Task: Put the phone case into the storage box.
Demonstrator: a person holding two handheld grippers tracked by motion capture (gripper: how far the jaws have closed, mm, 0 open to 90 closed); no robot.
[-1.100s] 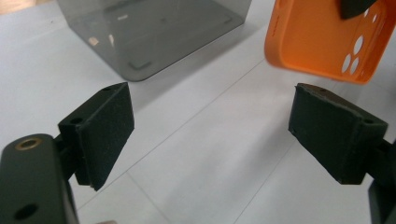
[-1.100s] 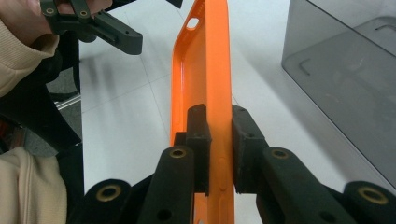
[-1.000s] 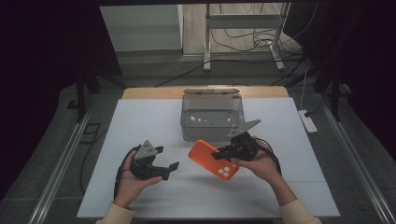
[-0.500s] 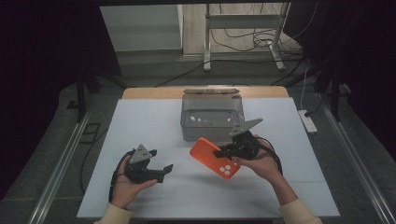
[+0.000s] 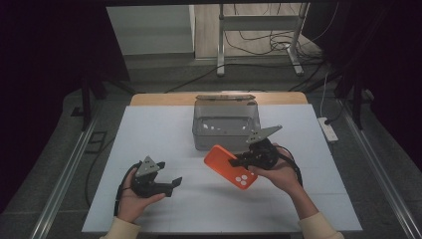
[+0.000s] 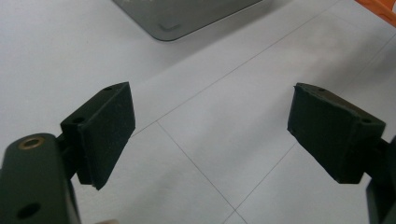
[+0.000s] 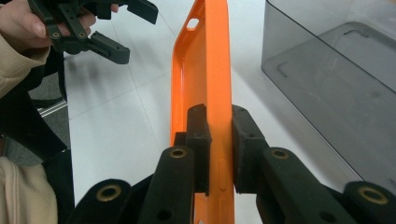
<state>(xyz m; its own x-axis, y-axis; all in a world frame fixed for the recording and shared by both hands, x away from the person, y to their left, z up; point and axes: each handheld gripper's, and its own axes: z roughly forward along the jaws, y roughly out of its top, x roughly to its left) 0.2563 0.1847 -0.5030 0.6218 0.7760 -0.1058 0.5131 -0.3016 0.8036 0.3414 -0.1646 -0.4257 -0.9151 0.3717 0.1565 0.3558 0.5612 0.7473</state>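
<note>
An orange phone case (image 5: 230,166) is lifted over the middle of the white table, tilted, with my right gripper (image 5: 238,161) shut on its long edge. In the right gripper view the case (image 7: 205,70) stands on edge between the two black pads (image 7: 198,135). My left gripper (image 5: 174,183) is held open just above the table at the left, nothing between its jaws. Its pads (image 6: 109,123) stand wide apart over bare table, and a corner of the case (image 6: 380,5) shows at the upper right.
A grey see-through box (image 5: 225,124) sits at the back middle of the white table (image 5: 149,134), just behind the case; its corner (image 6: 187,14) lies ahead of the left gripper. A power strip (image 5: 327,128) lies off the table's right edge.
My right gripper has lifted the orange case slightly and tilted it toward the box. My left gripper has drifted a little back and left, still open.
</note>
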